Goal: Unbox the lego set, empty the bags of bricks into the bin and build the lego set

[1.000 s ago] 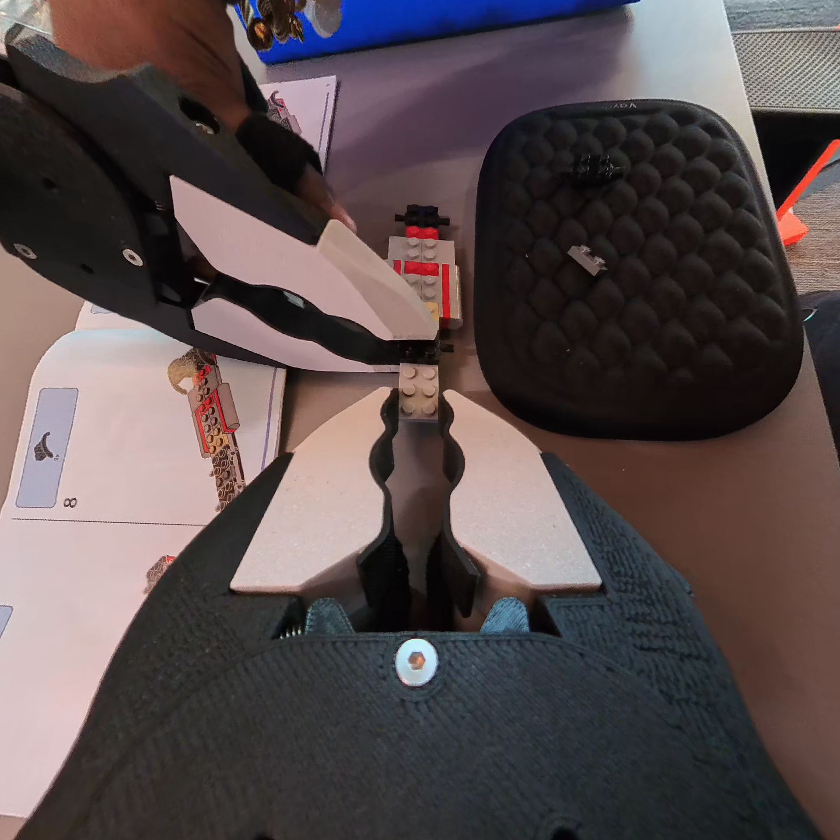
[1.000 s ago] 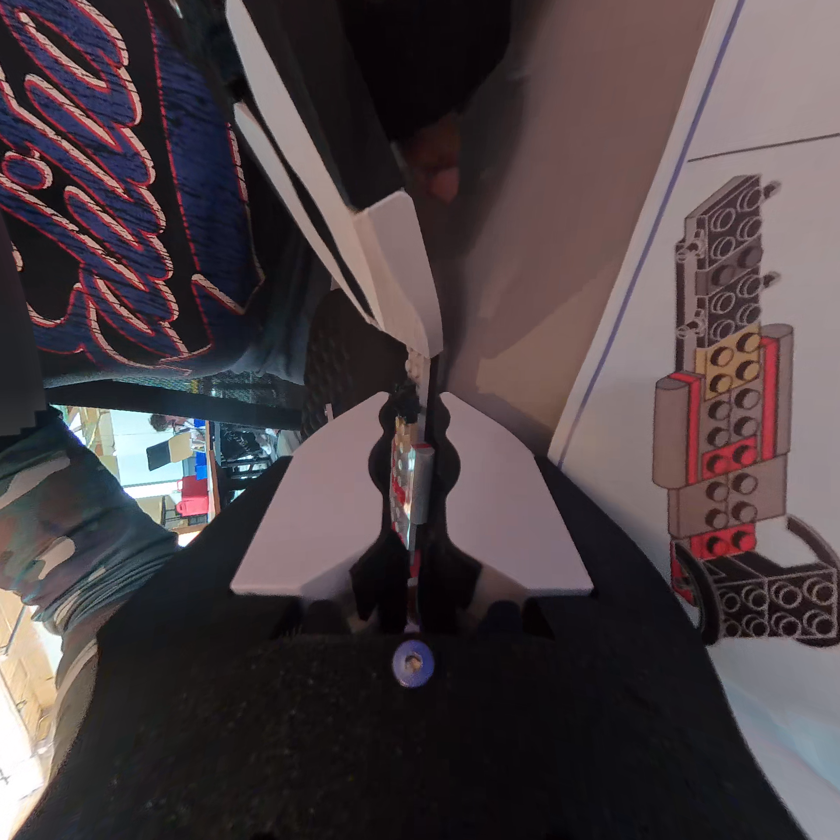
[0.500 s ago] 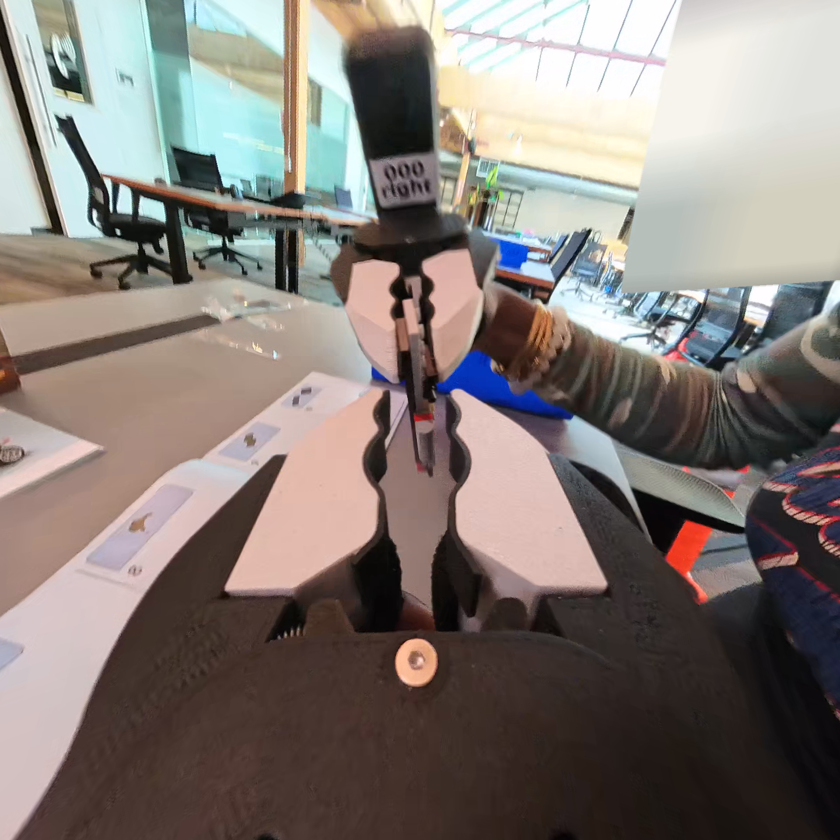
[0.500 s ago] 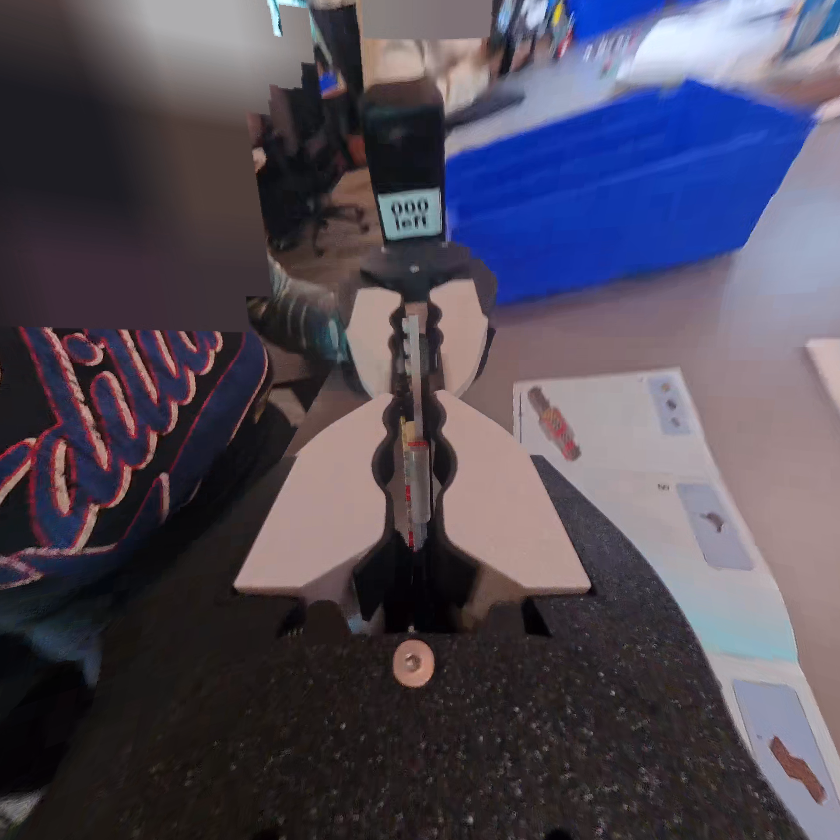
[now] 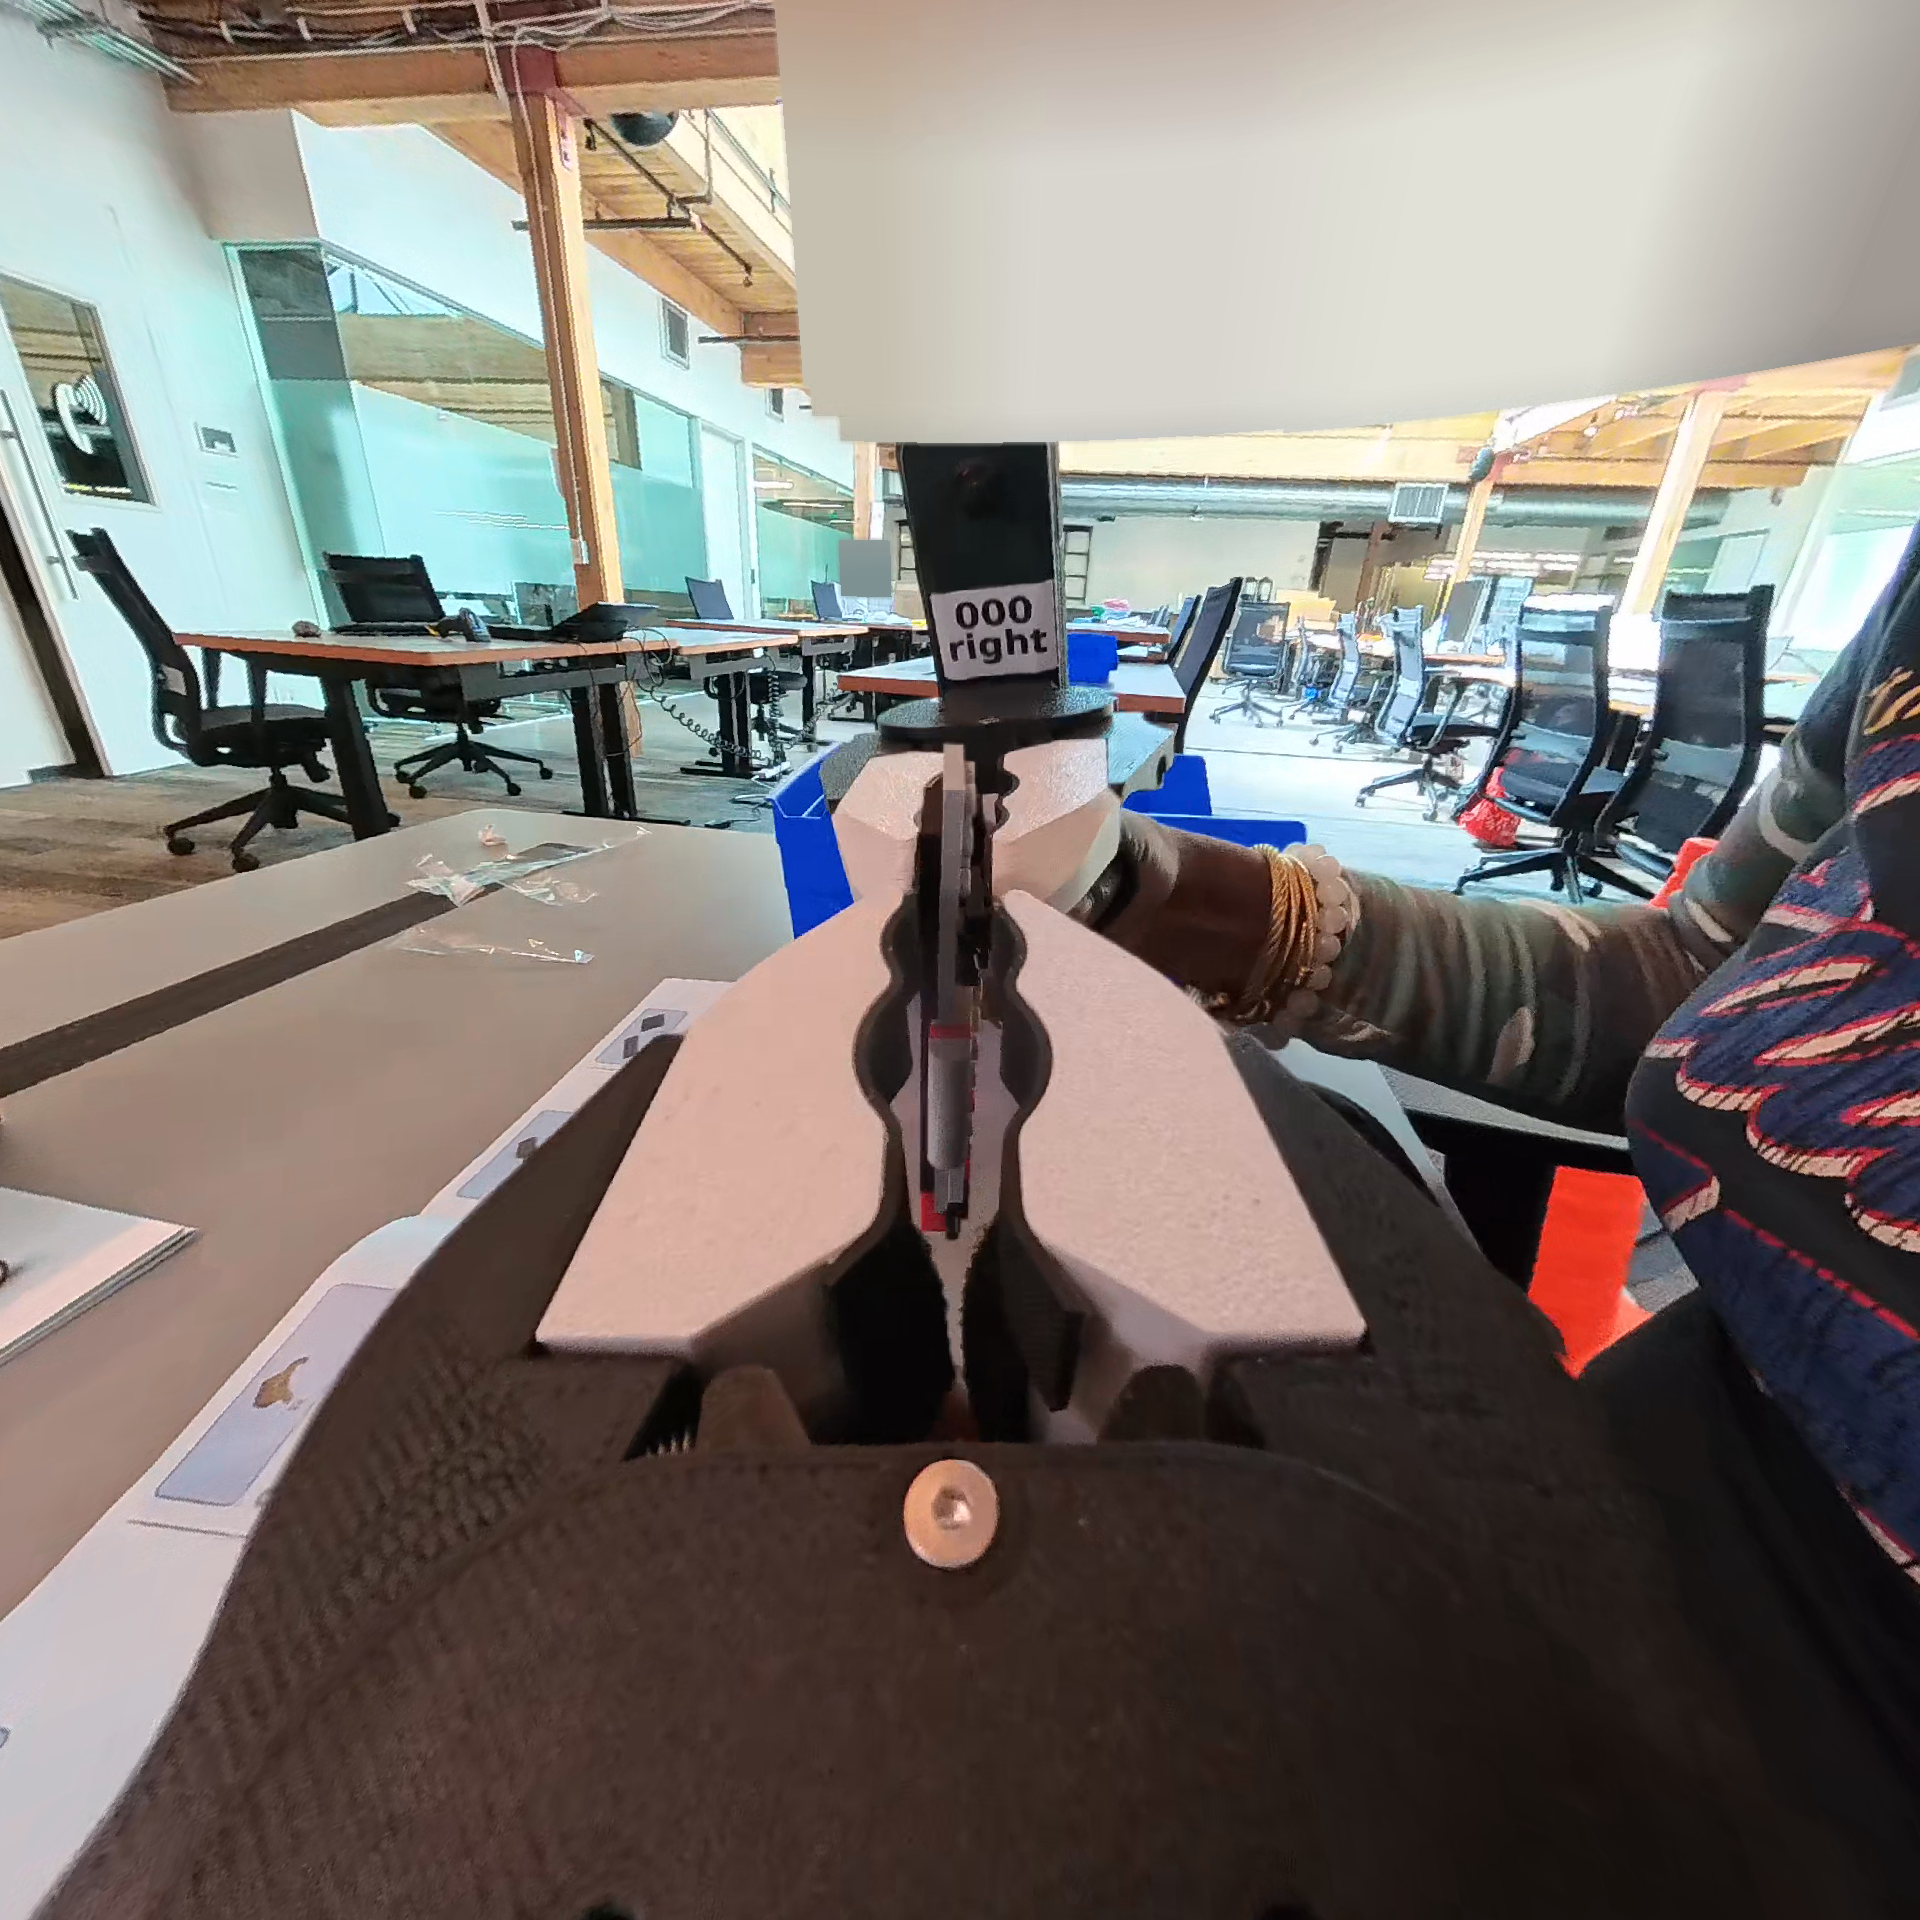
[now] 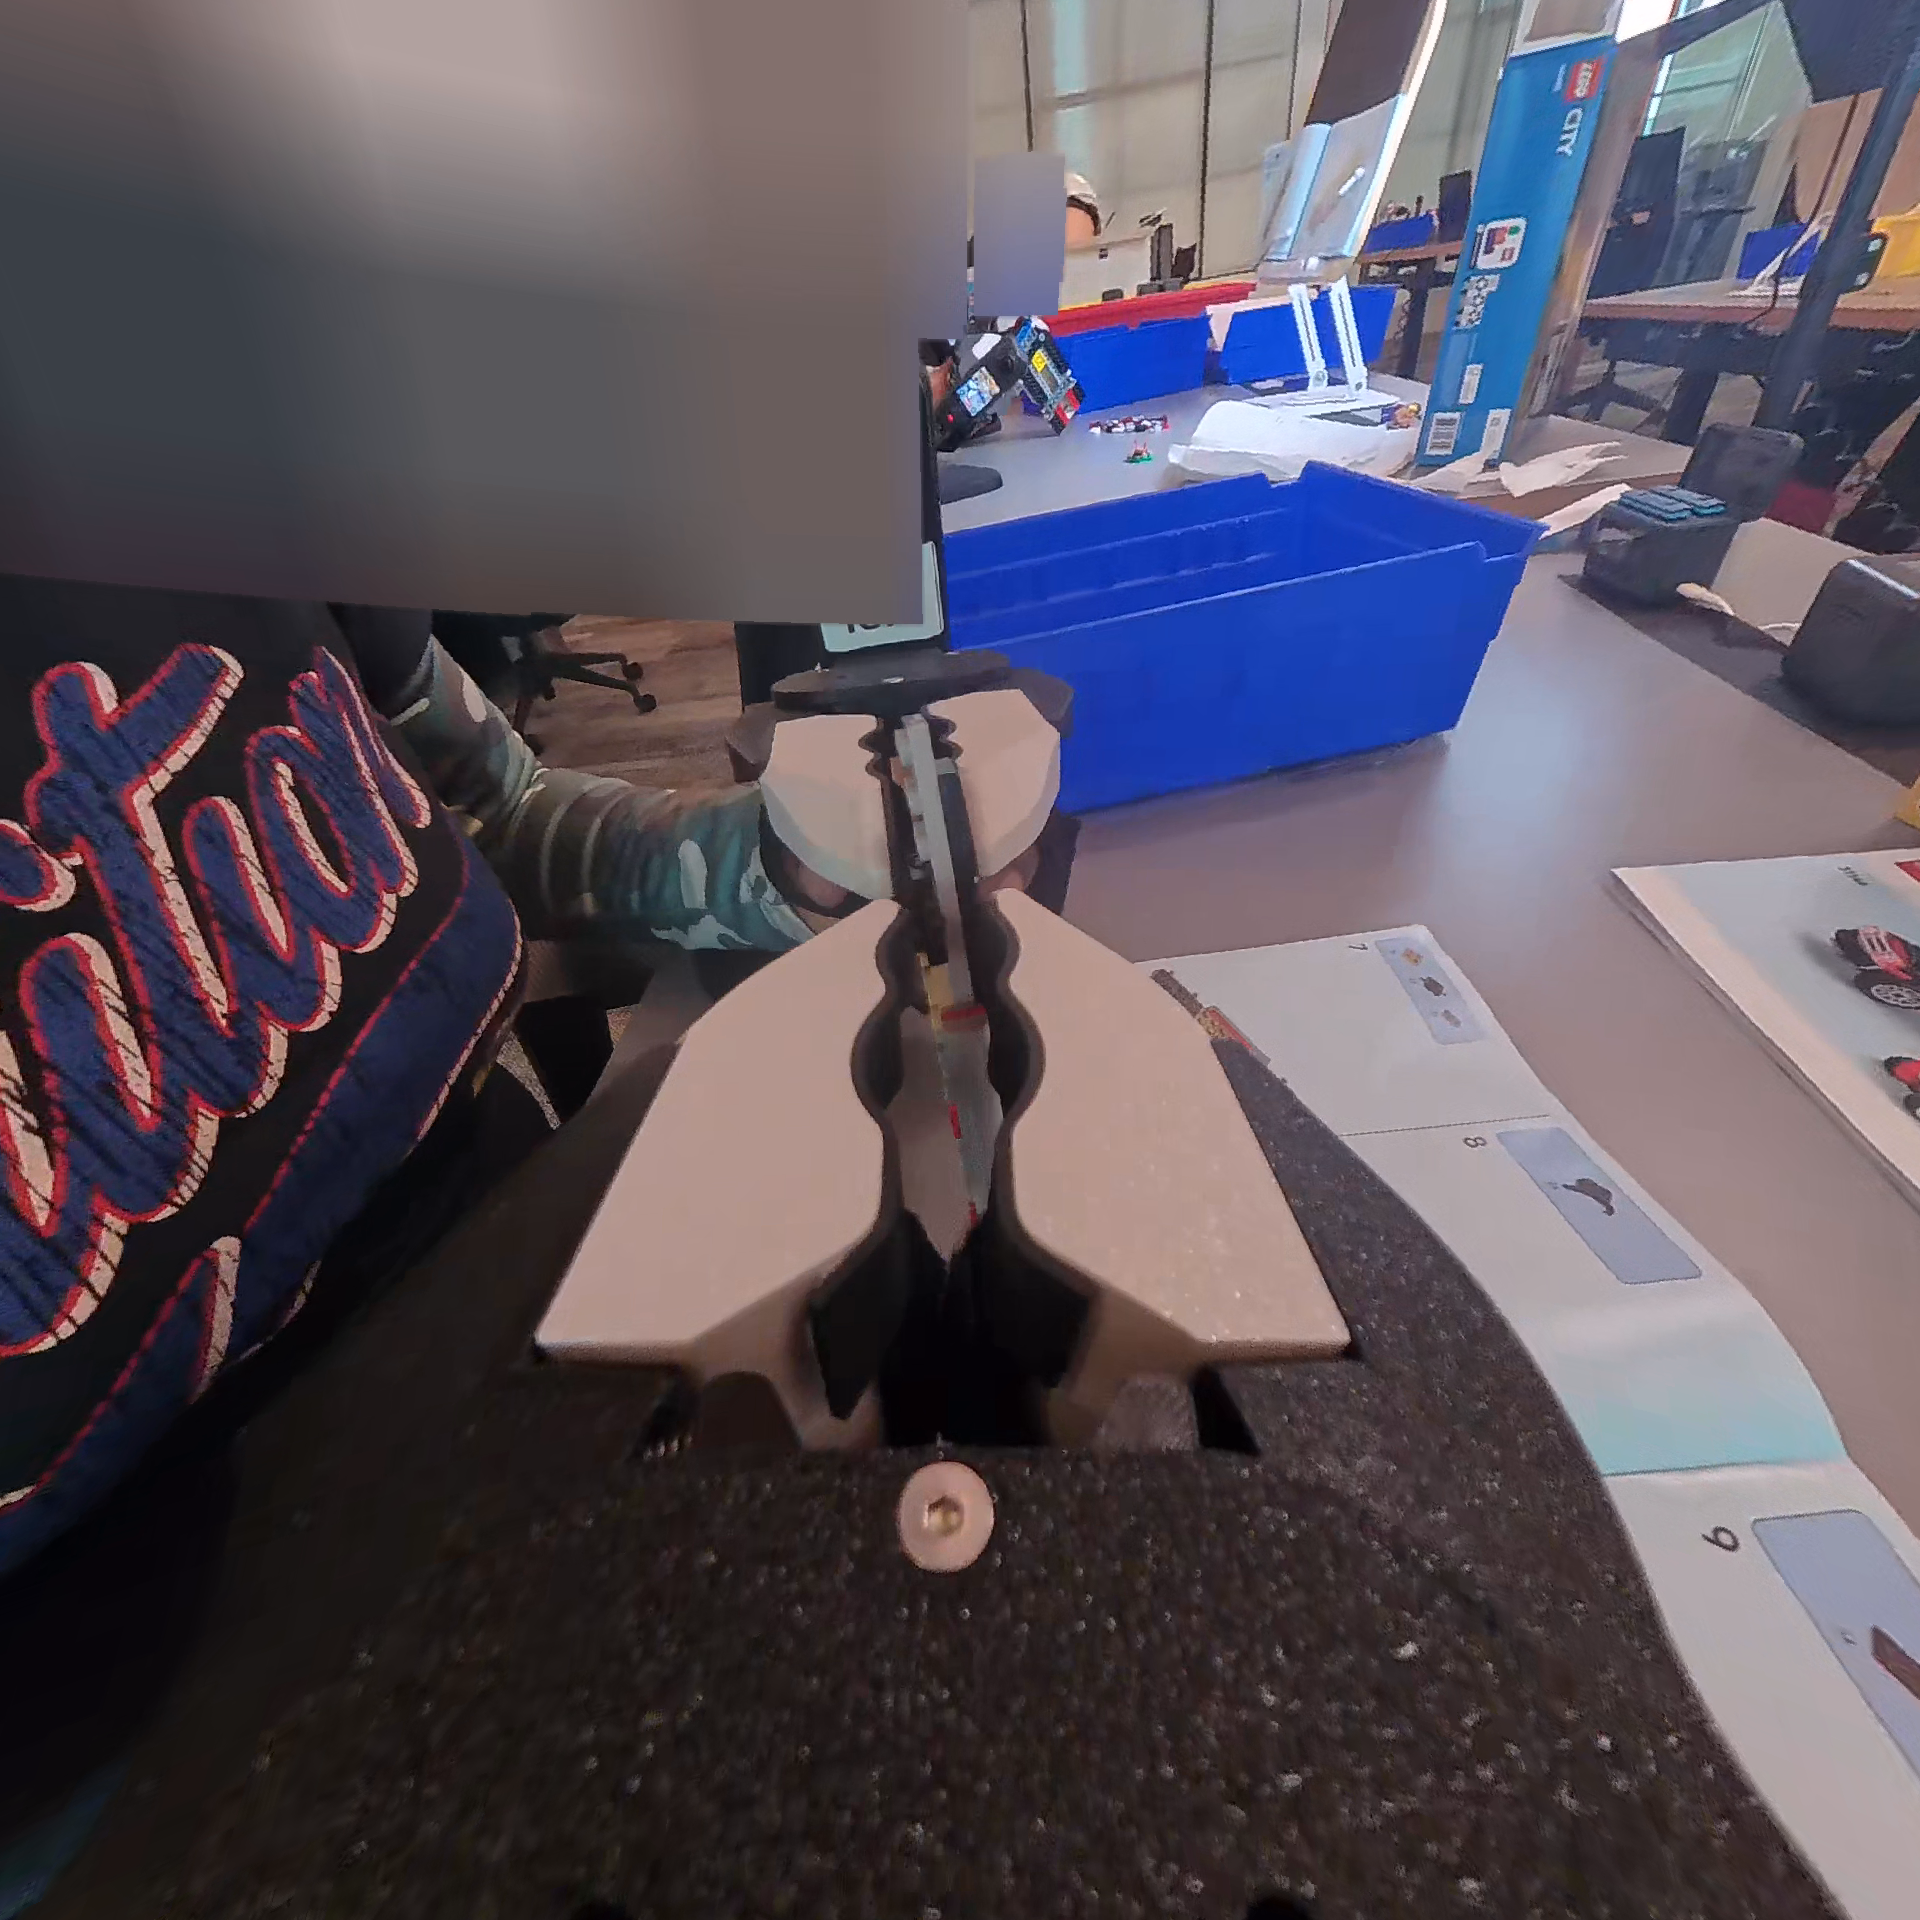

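The one relation that matters sits at the centre of both frames: a single flat brick model [image 5: 951, 1049], seen edge-on, runs straight along the gap of the left tongs [image 5: 951, 935] and on into the right tongs [image 5: 971, 831], which face it nose to nose. Its long axis therefore lies along both tools' fingers, up the middle of the frame, with grey, red and black layers showing along the edge. Both tools are closed to a thin slit on the model, one at each end, so neither arm is nearer; it is held off the table [image 5: 312, 1039] between them.

In the right wrist view the same model [image 6: 951, 1039] leans slightly up and to the left from the right tongs [image 6: 940, 935] into the left tongs [image 6: 914, 810]. I judge that a pressing or seating move comes next, which would need force along that shared axis so that the thin stack does not buckle.

Counting from left to right in the right wrist view: one model at centre, two tongs, one blue bin [image 6: 1247, 644] at upper centre-right, one open instruction booklet [image 6: 1507, 1195] at right, and a second printed sheet [image 6: 1787, 987] at the far right edge. One tall blue box [image 6: 1517, 260] stands at upper right. In the left wrist view, empty clear bags [image 5: 499, 883] lie at upper left; I cannot count them surely.
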